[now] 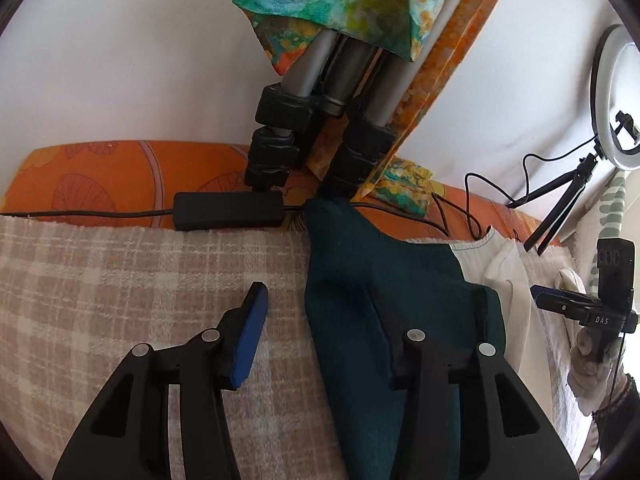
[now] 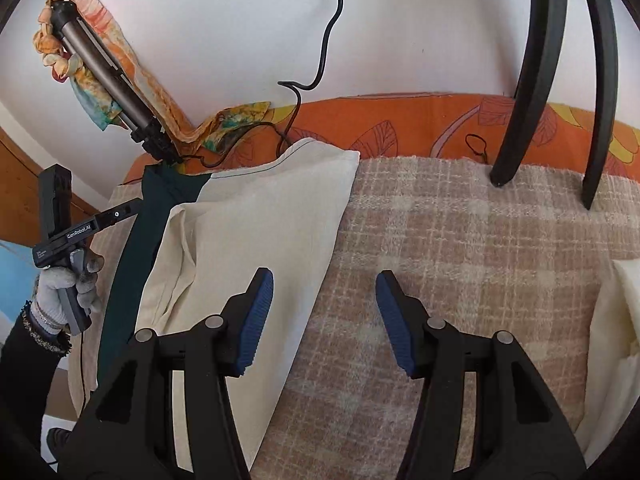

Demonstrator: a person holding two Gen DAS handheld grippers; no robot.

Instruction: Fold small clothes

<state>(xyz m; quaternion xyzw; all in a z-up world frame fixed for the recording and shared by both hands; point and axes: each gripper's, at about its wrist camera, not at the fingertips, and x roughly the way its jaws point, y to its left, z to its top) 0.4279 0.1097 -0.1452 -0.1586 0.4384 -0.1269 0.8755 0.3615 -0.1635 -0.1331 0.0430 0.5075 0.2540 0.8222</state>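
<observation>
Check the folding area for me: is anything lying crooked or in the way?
Yes. The dark green garment lies slantwise, its far tip reaching past the checked blanket to the tripod feet and cable box. It overlaps the cream garment, whose near-left part is bunched. Both claws are open and hold nothing.

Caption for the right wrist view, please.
Open right claw above the edge of a cream cloth on a checked blanket, dark green garment alongside.
</observation>
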